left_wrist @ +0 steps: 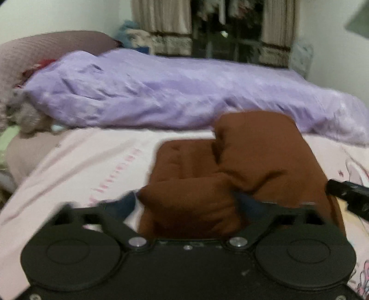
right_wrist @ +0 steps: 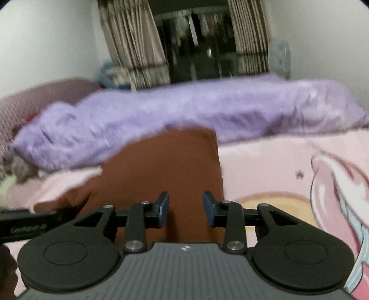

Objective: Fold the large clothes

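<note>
From the left wrist view, the left gripper (left_wrist: pixel 186 203) fills the bottom of the frame at 6 o'clock, its dark blue pads spread wide apart with a thick bunched fold of the brown garment (left_wrist: pixel 230 166) sitting between them. Blur hides whether the pads press the cloth. The garment rises in a rumpled heap toward 12 o'clock from the gripper, lying on the pink bedsheet (left_wrist: pixel 76 166). At 3 o'clock a black piece of the right gripper (left_wrist: pixel 348 195) enters from the edge, just beside the cloth. Beyond, from 9 to 2 o'clock, a purple quilt (left_wrist: pixel 161 97) stretches across the bed, with curtains (left_wrist: pixel 161 20) at 12 o'clock.

From the right wrist view, the right gripper (right_wrist: pixel 185 208) sits at 6 o'clock, its blue pads parted with a clear gap and nothing pinched. The brown garment (right_wrist: pixel 166 166) lies flat under and beyond them, reaching toward 12 o'clock. The pink bedsheet (right_wrist: pixel 265 161) with a cartoon print spreads at 3 o'clock. The purple quilt (right_wrist: pixel 184 108) crosses behind, and curtains (right_wrist: pixel 129 41) hang at 11 o'clock.
</note>
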The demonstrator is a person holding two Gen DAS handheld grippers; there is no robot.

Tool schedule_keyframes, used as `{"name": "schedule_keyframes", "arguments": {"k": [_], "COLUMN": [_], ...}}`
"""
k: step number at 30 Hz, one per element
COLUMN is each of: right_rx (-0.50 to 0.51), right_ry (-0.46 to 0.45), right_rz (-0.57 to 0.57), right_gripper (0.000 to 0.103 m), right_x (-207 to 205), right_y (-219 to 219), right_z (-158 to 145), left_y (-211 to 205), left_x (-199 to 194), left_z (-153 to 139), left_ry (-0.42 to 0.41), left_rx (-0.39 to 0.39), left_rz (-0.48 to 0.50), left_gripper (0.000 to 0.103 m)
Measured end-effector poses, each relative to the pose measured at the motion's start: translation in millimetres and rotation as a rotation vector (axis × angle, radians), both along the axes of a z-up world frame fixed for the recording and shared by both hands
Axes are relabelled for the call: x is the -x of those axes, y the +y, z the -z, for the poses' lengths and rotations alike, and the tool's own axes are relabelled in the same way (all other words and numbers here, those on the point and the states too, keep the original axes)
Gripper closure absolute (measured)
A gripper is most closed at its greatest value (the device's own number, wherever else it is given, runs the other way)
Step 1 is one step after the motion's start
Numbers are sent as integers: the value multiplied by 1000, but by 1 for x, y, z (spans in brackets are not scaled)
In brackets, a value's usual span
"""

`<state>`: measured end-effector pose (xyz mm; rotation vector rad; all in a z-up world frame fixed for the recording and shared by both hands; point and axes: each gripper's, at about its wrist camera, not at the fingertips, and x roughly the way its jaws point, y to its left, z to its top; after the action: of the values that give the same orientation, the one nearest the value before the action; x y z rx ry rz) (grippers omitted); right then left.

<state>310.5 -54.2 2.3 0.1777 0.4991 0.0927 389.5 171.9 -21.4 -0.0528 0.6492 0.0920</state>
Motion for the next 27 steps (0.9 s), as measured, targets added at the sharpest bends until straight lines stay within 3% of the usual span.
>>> {"name": "schedule_keyframes", "arguments": {"k": [1, 4, 6, 8, 10, 13, 16, 18, 20, 23, 27], "right_rx": [-2, 20, 47, 42, 30, 13, 67, 118, 114, 88, 48], "right_ry": [25, 8, -4, -26, -31, 26, 68, 50, 53, 53, 59], "right_rz": [-12, -20, -45, -74, -86, -90, -81, -91, -104, -108, -116], "right_gripper": [62, 61, 62, 62, 62, 61, 61, 62, 62, 62, 62], "right_x": [-5, 0, 6, 15, 18, 6, -2, 1, 2, 2, -1], "right_y": [4, 9, 13, 11, 9, 12, 29, 40, 44, 40, 32], "right_z": [9, 15, 7, -2, -6, 15, 42, 46, 43, 42, 40], "left_y": [-2, -2, 11, 22, 36, 48, 49, 51, 53, 47, 37], "left_x": [-9, -4, 17, 35, 35, 19, 26, 29, 31, 27, 4], "left_z": [7, 10, -10, -19, -5, 45, 56, 40, 15, -7, -2], "left_ry": [25, 18, -39, -56, 7, 166, 199, 166, 89, 22, 71], "left_rx": [-20, -37, 7, -64, -101, -57, -20, 12, 44, 48, 14], "left_rz": [-13, -35, -53, -122, -164, -170, -214, -222, -220, -189, -185], "left_gripper": [72, 90, 96, 103, 103, 103, 103, 88, 29, 25, 23]}}
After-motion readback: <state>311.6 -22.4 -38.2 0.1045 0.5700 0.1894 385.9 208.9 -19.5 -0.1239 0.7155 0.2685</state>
